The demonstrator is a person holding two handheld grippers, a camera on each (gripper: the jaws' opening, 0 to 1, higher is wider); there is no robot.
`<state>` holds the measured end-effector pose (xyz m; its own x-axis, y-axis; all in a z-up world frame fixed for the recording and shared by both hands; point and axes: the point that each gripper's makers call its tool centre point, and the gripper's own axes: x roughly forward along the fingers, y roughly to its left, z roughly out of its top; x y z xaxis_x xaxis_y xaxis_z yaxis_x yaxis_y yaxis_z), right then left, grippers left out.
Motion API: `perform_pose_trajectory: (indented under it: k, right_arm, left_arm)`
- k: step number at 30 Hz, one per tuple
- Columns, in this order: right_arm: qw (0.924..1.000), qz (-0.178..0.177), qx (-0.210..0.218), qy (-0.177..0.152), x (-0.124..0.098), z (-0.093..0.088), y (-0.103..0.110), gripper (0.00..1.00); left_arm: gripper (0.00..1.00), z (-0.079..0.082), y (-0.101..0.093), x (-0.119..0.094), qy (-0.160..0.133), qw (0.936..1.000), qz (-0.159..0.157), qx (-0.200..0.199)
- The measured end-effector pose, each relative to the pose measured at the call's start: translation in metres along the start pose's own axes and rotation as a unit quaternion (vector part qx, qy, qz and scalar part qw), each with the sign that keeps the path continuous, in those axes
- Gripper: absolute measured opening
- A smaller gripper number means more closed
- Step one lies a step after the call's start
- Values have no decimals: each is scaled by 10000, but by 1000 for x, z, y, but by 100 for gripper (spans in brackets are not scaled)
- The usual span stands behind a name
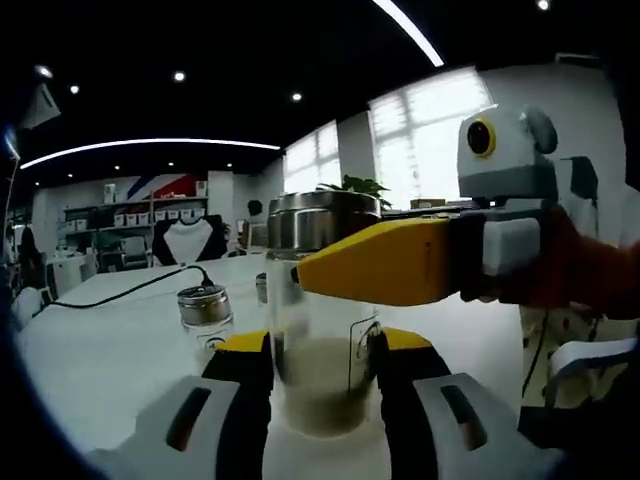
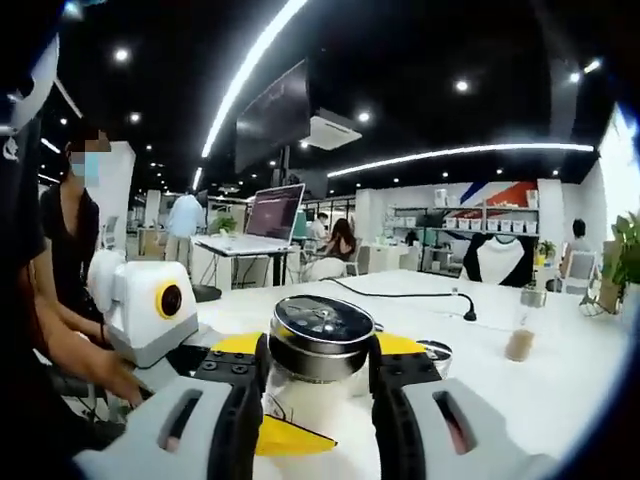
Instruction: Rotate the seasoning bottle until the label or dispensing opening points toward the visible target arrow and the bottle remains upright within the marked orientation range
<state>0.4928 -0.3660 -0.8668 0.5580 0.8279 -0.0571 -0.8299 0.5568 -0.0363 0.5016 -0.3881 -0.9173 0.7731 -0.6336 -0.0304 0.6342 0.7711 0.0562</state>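
The seasoning bottle is a clear glass jar with pale powder in its lower half and a steel lid; it stands upright on the white table. My left gripper is shut on its glass body, a yellow-tipped finger on each side. My right gripper comes in from the right with a yellow jaw against the bottle just below the lid. In the right gripper view, my right gripper is shut on the round lid, and the left gripper is at the lower left.
A second small shaker stands to the left of the bottle, with a black cable behind it. Another jar stands to the right on the table. A person is close at the left; a laptop sits on a far desk.
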Motion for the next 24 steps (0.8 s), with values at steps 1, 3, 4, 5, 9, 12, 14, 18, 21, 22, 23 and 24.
perform_pose_trajectory:
  k: [1, 3, 4, 5, 9, 12, 14, 18, 21, 22, 23, 24]
  right_arm:
    - [10000, -17, 79, 20, 0, 0, -1, 39]
    - [9998, -57, 145, 99, 0, -1, -2, 38]
    - [9999, -65, 54, 137, 0, -1, -1, 38]
    - [9998, -78, -76, 179, 0, -1, -1, 37]
    - [9999, -97, 54, 116, 2, 1, -5, 36]
    - [9999, -117, 112, 14, 1, 5, -8, 36]
    - [9998, -124, 161, -20, 1, 8, -12, 36]
    - [9995, -220, 199, -50, -2, 9, -22, 36]
    - [9993, -294, 209, -49, -6, 9, -31, 36]
    - [9993, -314, 216, -53, -7, 9, -32, 36]
    - [9991, -349, 225, -51, -8, 9, -36, 36]
    - [9990, -394, 201, -35, -10, 8, -40, 36]
  left_arm:
    - [43, 0, 0, 0, 0, 10000, 2, -2]
    - [43, -1, 1, 1, 9, 10000, -54, -53]
    - [43, -1, 1, 1, -3, 10000, -80, -44]
    - [43, -1, 1, 2, -27, 9999, -99, -50]
    - [43, 1, 1, 5, -60, 9995, -211, -226]
    - [43, 3, 0, 5, -94, 9997, -201, -120]
    - [43, 4, 0, 4, -84, 9997, -207, -26]
    - [51, -4, 4, 1, 79, 9998, -145, 96]
    - [59, -4, 12, -5, 60, 9999, 5, 95]
    - [61, -4, 14, -6, 54, 9999, 41, 92]
    - [62, -5, 18, -8, 88, 9999, 110, 73]
    - [64, -6, 20, -8, 102, 9998, 135, 67]
